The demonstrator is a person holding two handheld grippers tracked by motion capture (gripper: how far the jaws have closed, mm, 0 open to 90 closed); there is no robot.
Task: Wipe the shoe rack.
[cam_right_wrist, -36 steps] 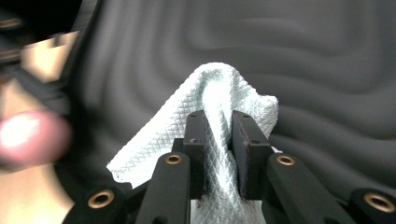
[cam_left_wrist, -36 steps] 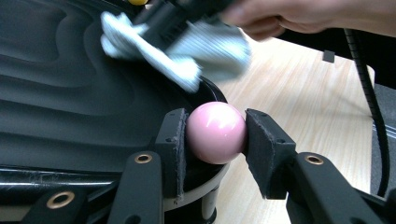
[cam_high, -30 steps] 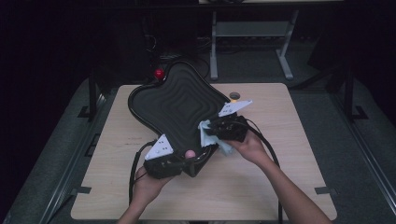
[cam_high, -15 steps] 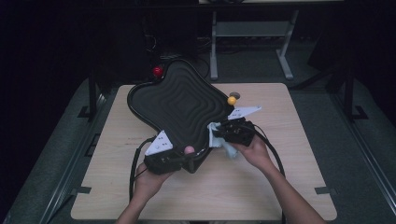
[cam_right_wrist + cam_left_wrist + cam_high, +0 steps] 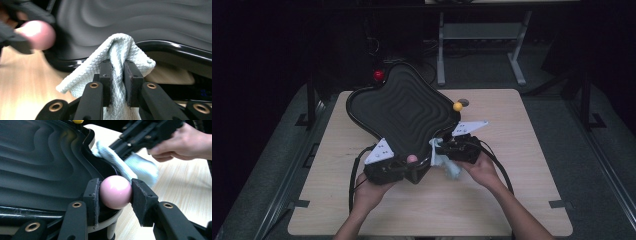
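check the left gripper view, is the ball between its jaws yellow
No, the ball clamped between the left gripper pads is pink, sitting at the black tray's rim.

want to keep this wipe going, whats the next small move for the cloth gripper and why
Probably slide the right gripper, shut on the pale cloth, along the black tray, up onto its ridged inner face. The cloth sits at the tray's glossy rim, while the left gripper steadies the tilted tray by its pink ball.
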